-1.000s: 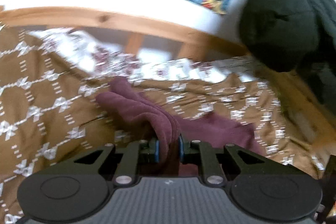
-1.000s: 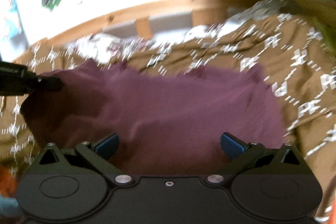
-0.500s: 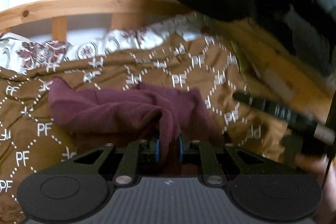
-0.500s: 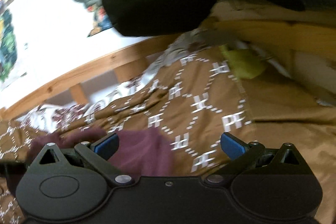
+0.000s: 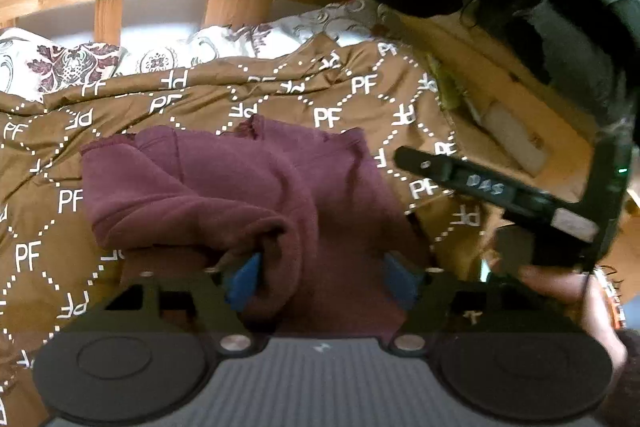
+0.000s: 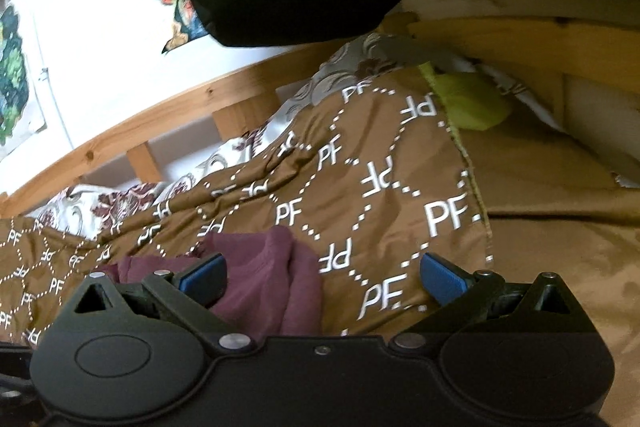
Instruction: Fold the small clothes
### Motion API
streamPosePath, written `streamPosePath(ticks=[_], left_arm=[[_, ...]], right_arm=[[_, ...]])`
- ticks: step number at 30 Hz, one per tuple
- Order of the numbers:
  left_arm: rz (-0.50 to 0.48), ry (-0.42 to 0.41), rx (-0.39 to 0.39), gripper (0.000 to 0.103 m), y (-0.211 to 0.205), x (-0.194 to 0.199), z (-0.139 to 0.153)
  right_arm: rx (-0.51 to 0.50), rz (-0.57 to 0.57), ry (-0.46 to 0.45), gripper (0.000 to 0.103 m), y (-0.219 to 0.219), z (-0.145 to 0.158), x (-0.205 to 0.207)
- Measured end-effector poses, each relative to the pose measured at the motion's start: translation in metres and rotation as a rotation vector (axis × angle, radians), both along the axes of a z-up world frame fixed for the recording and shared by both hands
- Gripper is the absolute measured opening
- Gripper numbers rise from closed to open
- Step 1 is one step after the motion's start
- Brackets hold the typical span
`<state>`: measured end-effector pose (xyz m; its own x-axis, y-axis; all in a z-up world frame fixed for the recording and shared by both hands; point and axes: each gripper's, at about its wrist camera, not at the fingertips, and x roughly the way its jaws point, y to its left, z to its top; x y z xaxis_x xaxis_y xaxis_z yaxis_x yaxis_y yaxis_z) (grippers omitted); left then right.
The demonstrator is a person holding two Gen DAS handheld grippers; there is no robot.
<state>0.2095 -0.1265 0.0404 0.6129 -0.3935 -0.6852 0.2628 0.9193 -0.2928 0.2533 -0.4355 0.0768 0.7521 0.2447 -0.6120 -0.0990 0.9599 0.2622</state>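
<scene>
Left tool point(image 5: 320, 277) spread, maroon garment point(image 5: 240, 187) between

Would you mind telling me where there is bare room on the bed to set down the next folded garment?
The brown PF blanket lies bare left of the maroon garment, and between it and the patterned pillows. The plain brown sheet by the green cloth is free too. It is crowded around the left gripper and right gripper.
</scene>
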Motion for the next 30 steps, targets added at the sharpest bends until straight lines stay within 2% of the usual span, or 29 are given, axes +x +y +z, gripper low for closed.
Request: streamPosePath(ticks=[3,6,10,14,17,20,22,24,26,27,30], left_arm=[[-0.009,-0.017,-0.019,0.097,0.004,-0.012,0.006],[-0.009,-0.059,-0.026,0.102,0.009,-0.028,0.014],[0.032,-0.105,0.028,0.102,0.020,-0.046,0.021],[0.142,-0.053,0.072,0.102,0.041,-0.049,0.014],[0.225,0.043,0.089,0.102,0.058,-0.044,0.002],[0.229,0.104,0.049,0.102,0.071,-0.046,-0.008],[0.223,0.125,0.064,0.102,0.072,-0.046,-0.012],[0.211,0.139,0.104,0.102,0.071,-0.048,-0.017],[0.199,0.143,0.112,0.102,0.069,-0.049,-0.020],[0.194,0.146,0.110,0.102,0.068,-0.049,-0.021],[0.171,0.143,0.122,0.102,0.061,-0.048,-0.023]], right_arm=[[-0.001,0.025,-0.011,0.102,0.004,-0.002,0.000],[-0.011,0.050,-0.017,0.102,0.010,-0.005,0.000],[-0.027,0.103,-0.050,0.102,0.021,-0.007,-0.002],[-0.036,0.228,-0.139,0.102,0.042,-0.004,-0.009],[-0.068,0.407,-0.253,0.102,0.071,-0.002,-0.014],[-0.141,0.587,-0.317,0.102,0.109,0.004,-0.013],[-0.141,0.656,-0.304,0.101,0.130,0.010,-0.008],[-0.096,0.689,-0.265,0.097,0.139,0.013,-0.006],[-0.056,0.730,-0.206,0.089,0.144,0.011,-0.005],[-0.074,0.743,-0.191,0.087,0.147,0.008,-0.006],[-0.171,0.759,-0.170,0.070,0.153,-0.001,-0.012]])
